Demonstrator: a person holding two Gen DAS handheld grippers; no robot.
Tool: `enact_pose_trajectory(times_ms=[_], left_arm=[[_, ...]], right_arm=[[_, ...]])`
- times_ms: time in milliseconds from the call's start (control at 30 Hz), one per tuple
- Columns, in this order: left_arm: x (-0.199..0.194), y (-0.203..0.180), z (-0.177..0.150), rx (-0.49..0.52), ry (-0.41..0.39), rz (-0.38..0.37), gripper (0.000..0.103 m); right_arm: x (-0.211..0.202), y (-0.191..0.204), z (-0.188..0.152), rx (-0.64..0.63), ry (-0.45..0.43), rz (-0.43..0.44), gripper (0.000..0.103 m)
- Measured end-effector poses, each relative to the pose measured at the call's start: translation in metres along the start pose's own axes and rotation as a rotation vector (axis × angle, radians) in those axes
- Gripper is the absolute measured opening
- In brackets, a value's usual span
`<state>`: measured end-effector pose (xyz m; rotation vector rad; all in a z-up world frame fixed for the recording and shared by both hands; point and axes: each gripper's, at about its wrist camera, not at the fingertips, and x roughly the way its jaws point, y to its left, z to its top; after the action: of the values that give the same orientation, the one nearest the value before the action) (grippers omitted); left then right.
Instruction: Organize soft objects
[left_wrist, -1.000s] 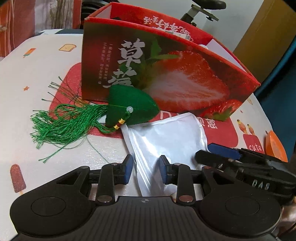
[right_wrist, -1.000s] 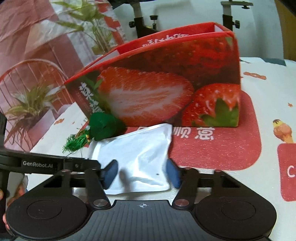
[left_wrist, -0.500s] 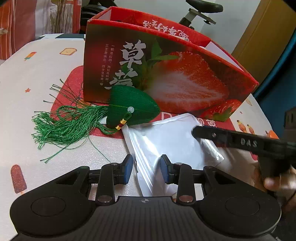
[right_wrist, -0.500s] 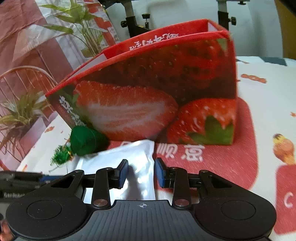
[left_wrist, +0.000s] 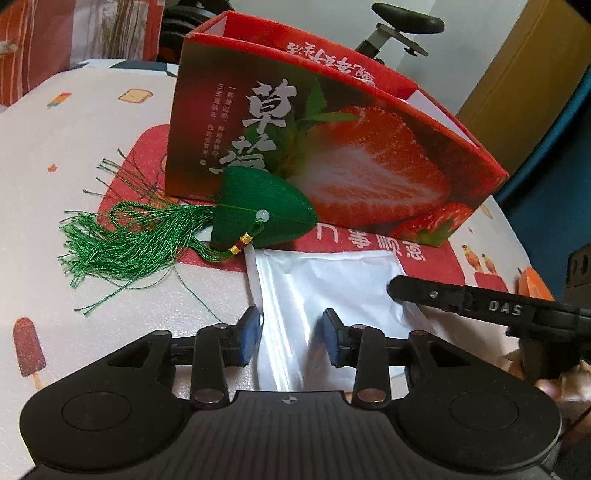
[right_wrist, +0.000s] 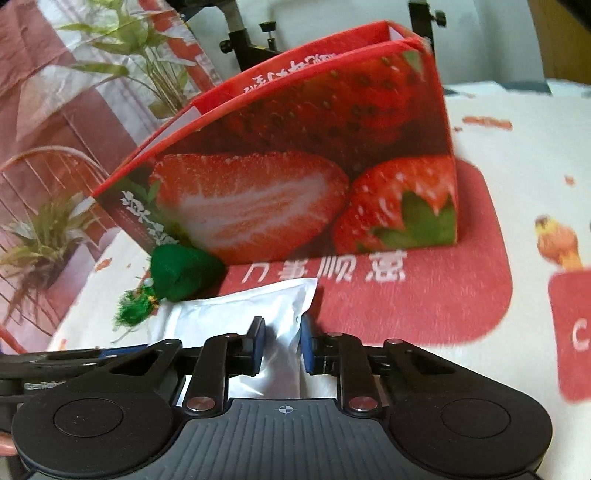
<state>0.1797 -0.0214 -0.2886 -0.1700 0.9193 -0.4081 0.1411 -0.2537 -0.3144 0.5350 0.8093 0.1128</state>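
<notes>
A white plastic pouch (left_wrist: 332, 280) lies flat on the tablecloth in front of a red strawberry-print box (left_wrist: 369, 158). My left gripper (left_wrist: 291, 332) straddles the pouch's near left part; its jaws are opening and the pads stand just off the film. My right gripper (right_wrist: 282, 338) is closing on the pouch's (right_wrist: 240, 310) right corner, which bunches up between both pads. One of its fingers (left_wrist: 461, 301) shows in the left wrist view at the pouch's right edge. A green stuffed sachet (left_wrist: 262, 210) with a long tassel (left_wrist: 122, 243) leans against the box (right_wrist: 295, 166); the right wrist view also shows this sachet (right_wrist: 184, 273).
The tablecloth (left_wrist: 74, 147) has red patches and ice-lolly prints. An orange object (left_wrist: 532, 291) sits at the table's right edge. Black stands (right_wrist: 251, 48) rise behind the box. A plant-print sheet (right_wrist: 74, 129) hangs at the left. A hand (left_wrist: 554, 387) holds the right gripper.
The right gripper slid right along the pouch to its corner and its jaws narrowed onto it, bunching the film. The left gripper stayed put, its jaws a little wider.
</notes>
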Motion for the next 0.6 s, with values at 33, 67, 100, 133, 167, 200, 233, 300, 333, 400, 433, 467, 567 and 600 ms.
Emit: enact_pose_trajectory(times_ms=[33,67,100,133,167,200,233,300,333,400,433,467,567,600], left_arm=[[0.000,-0.001,0.000,0.010,0.001,0.005,0.040],[-0.001,-0.003,-0.001,0.018,0.002,0.010,0.040],[-0.002,-0.003,-0.002,0.020,0.002,0.012,0.040],[-0.002,-0.002,-0.002,0.015,0.003,0.009,0.040],[-0.004,-0.002,-0.003,0.005,0.003,0.002,0.040],[-0.005,0.000,-0.004,-0.005,0.002,-0.009,0.040],[-0.007,0.002,-0.004,-0.013,-0.002,-0.022,0.038],[-0.013,0.003,-0.005,-0.022,-0.017,-0.058,0.037],[-0.014,0.003,-0.005,-0.022,-0.018,-0.081,0.037],[-0.020,-0.001,-0.006,0.004,-0.035,-0.091,0.037],[-0.022,-0.003,-0.006,0.016,-0.037,-0.089,0.037],[-0.023,-0.004,-0.007,0.018,-0.036,-0.086,0.037],[-0.027,0.003,-0.010,-0.007,-0.045,-0.075,0.037],[-0.028,0.008,-0.011,-0.024,-0.049,-0.066,0.037]], right_arm=[[-0.002,0.000,-0.002,0.011,-0.001,0.006,0.017],[-0.005,0.001,-0.004,0.015,0.000,0.008,0.016],[-0.007,0.003,-0.006,0.015,0.000,0.007,0.015],[-0.009,0.004,-0.007,0.012,-0.002,0.006,0.014],[-0.013,0.006,-0.008,0.009,-0.008,0.004,0.012],[-0.016,0.008,-0.008,0.001,-0.015,0.001,0.011],[-0.019,0.011,-0.008,-0.011,-0.022,-0.002,0.010],[-0.026,0.020,-0.007,-0.046,-0.036,-0.002,0.009],[-0.028,0.026,-0.007,-0.067,-0.040,-0.003,0.009],[-0.032,0.038,-0.006,-0.126,-0.046,-0.037,0.008],[-0.031,0.044,-0.007,-0.159,-0.040,-0.061,0.008],[-0.031,0.047,-0.008,-0.176,-0.034,-0.077,0.008],[-0.028,0.046,-0.011,-0.175,-0.025,-0.102,0.008],[-0.027,0.044,-0.013,-0.171,-0.020,-0.110,0.008]])
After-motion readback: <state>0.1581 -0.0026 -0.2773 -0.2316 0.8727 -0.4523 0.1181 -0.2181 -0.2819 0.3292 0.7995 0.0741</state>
